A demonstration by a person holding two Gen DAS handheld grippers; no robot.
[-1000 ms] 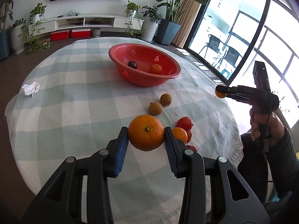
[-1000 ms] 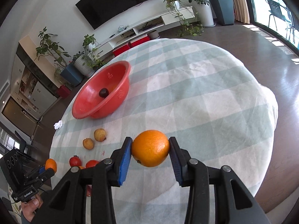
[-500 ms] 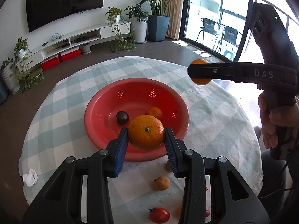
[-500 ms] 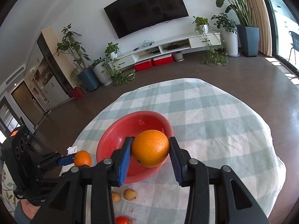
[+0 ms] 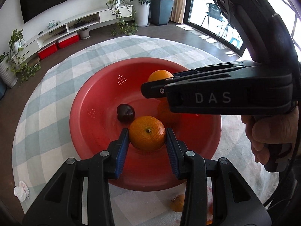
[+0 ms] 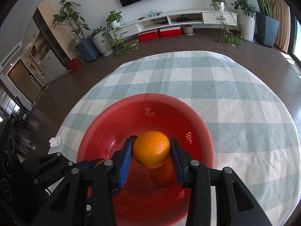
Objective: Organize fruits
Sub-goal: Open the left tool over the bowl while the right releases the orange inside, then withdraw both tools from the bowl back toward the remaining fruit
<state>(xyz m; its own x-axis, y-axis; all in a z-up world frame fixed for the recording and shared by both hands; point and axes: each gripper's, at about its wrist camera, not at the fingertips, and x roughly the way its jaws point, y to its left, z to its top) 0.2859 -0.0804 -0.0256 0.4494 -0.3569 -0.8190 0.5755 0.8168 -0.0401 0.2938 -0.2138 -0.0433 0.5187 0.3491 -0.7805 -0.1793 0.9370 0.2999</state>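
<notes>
- Gripping an orange between its blue pads, the left hand-held gripper hangs over the near half of the red basket; the fruit's stem end faces the camera.
- Clamped likewise on a second orange, the right hand-held gripper sits above the same basket, its fruit held clear of the floor of the basket.
- In the left wrist view the right hand-held gripper crosses the frame from the right, level with the basket's far side, with the person's right hand wrapped around its handle.
- Inside the basket lie a dark plum-like fruit just beyond the left orange, and a loose orange directly under the right one.
- On the bench, covered by a green-and-white checked cloth, a small brownish fruit lies just outside the basket's near rim.
- A crumpled white tissue rests near the bench's left edge, well apart from the basket.
- Beyond the bench stand potted plants and a low white TV shelf with red boxes beneath.
</notes>
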